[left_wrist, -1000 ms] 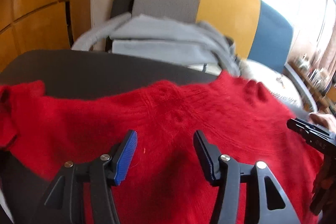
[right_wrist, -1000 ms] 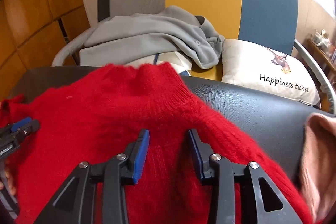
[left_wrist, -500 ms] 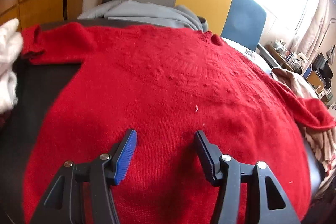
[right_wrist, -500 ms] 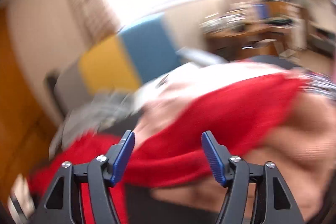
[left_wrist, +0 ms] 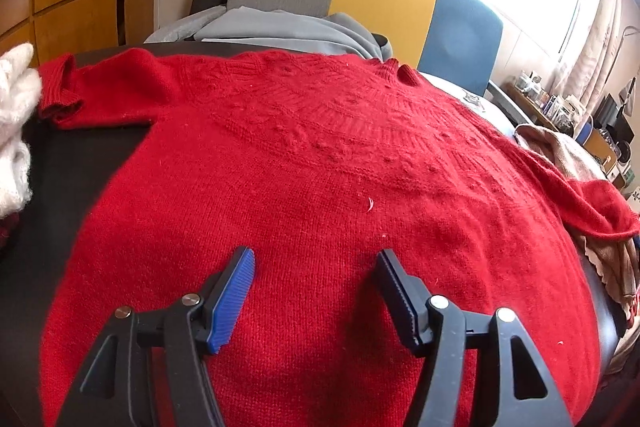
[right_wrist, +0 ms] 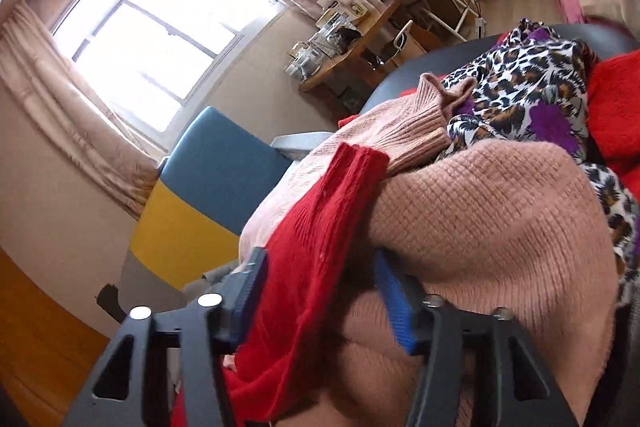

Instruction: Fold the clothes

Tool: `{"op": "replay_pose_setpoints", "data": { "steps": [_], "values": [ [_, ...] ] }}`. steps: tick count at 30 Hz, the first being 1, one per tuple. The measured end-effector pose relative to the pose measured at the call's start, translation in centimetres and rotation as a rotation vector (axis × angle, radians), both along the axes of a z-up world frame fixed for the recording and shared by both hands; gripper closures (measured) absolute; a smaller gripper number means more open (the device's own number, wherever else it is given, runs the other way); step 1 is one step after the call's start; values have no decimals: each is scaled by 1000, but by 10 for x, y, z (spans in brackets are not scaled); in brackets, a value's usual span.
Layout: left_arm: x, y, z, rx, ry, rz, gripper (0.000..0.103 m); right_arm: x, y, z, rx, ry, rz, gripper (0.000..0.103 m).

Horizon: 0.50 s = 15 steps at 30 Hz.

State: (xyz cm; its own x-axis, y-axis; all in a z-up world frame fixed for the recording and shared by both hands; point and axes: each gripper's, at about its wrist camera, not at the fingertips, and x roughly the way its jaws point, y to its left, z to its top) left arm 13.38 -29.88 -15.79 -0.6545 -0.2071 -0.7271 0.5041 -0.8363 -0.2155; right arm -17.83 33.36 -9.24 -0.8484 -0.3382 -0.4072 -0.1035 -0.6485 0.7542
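Red sweater [left_wrist: 304, 187] lies flat on the black surface [left_wrist: 68, 167].

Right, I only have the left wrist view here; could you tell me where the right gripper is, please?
Observer: The right gripper is open, with the red sweater's sleeve lying between its fingers.
Operator: Thank you. What is that sleeve resting on?
Observer: It is draped over a pink knit sweater, beside that sweater's ribbed cuff.
Operator: Is anything else in that pile?
Observer: Yes, a leopard-print garment with purple flowers lies just beyond the pink knit.
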Motion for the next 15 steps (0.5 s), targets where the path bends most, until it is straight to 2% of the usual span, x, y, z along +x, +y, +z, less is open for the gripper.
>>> {"op": "replay_pose_setpoints", "data": {
  "steps": [1,2,8,10,12,15],
  "values": [
    [0,0,0,0,1,-1,39,-5,0,0,-2,-6,9,82],
    [-1,-1,0,-1,2,-2,38,-8,-1,1,-4,-9,17,92],
    [-1,0,-1,-2,14,-2,36,-8,-11,8,-7,0,61,94],
    [0,0,-1,1,18,-4,35,-8,-21,17,-56,36,93,94],
    [0,0,-1,2,19,-6,35,-16,-45,32,-104,79,153,94],
    [3,-3,-1,23,37,-5,35,-28,-102,54,-120,130,273,94]
  ]
}}
